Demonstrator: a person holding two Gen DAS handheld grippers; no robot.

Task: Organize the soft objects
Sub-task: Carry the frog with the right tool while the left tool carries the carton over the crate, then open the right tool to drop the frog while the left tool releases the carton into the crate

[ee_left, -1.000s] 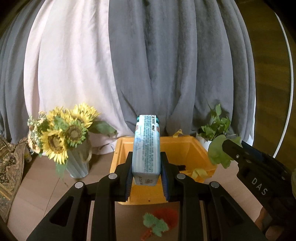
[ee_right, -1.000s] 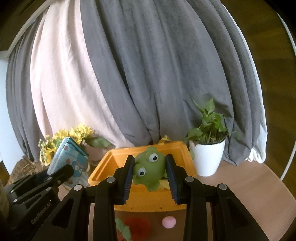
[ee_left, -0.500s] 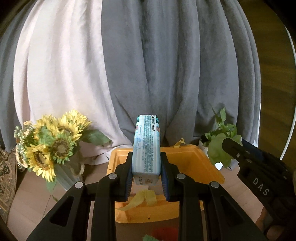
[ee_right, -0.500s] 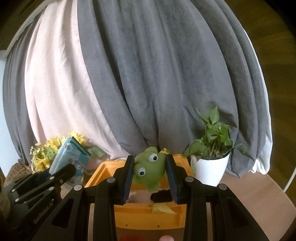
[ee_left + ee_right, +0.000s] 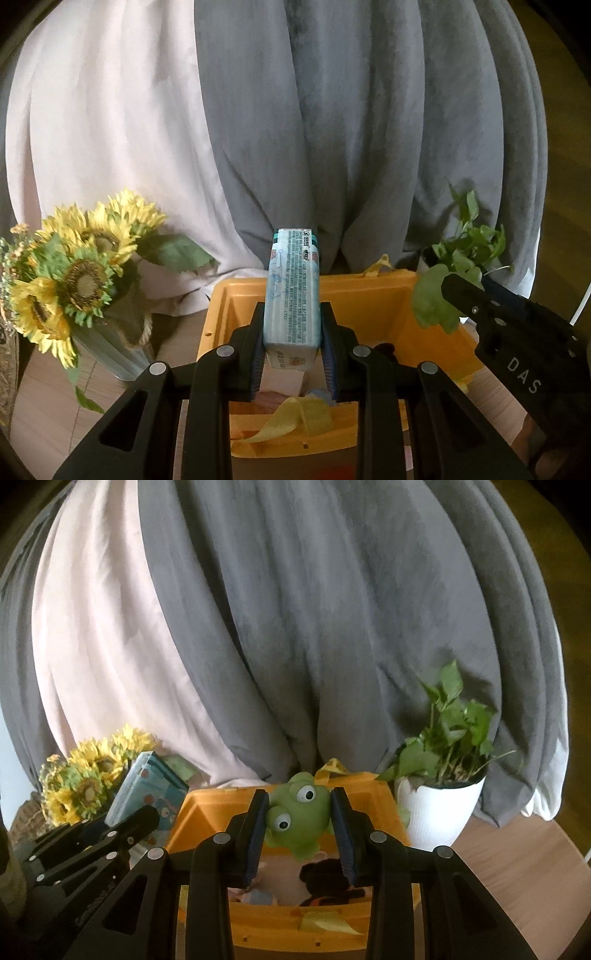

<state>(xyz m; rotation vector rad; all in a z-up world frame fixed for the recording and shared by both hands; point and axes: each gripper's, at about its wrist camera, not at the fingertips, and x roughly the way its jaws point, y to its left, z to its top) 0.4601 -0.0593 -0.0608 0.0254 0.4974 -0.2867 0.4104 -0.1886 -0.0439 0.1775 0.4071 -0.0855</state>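
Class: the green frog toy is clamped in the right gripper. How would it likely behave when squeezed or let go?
The green frog toy looks rounded and rubbery, so it probably gives under the right gripper. Released over the orange bin, it might bounce or roll.

- Grey curtains (image 5: 369,147) hang in heavy folds across the back.
- A pale pink curtain (image 5: 103,140) hangs beside them on the left.
- A light wooden surface (image 5: 517,853) spreads below.
- A vase of sunflowers (image 5: 74,280) stands on the left.
- A leafy plant in a white pot (image 5: 439,812) stands on the right.
- Soft daylight comes through the pale cloth.
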